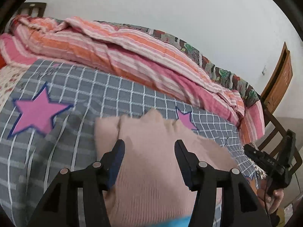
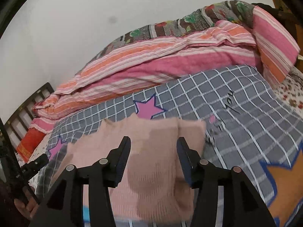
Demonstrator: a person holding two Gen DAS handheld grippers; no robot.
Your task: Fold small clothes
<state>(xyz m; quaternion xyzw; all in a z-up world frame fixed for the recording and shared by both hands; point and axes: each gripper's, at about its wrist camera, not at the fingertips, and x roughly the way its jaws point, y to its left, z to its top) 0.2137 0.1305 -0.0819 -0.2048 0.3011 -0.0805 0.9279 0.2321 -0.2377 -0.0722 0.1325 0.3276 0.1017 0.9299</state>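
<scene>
A small pale pink ribbed knit garment [image 1: 151, 151] lies on a grey checked bedsheet [image 1: 56, 151] with pink stars. It also shows in the right wrist view [image 2: 151, 155]. A blue edge [image 1: 181, 220] shows at its near end. My left gripper [image 1: 149, 147] is open, its fingers spread over the garment's left part. My right gripper [image 2: 153, 144] is open, its fingers spread over the garment's right part. Neither holds the cloth. The right gripper shows at the right edge of the left wrist view [image 1: 269, 162].
A rumpled pink and orange striped quilt [image 1: 117, 51] lies along the far side of the bed against a white wall. A dark wooden bed frame [image 2: 26, 106] stands at one end and a wooden door [image 1: 280, 77] at the other. An orange star print [image 2: 284, 185] is at the right.
</scene>
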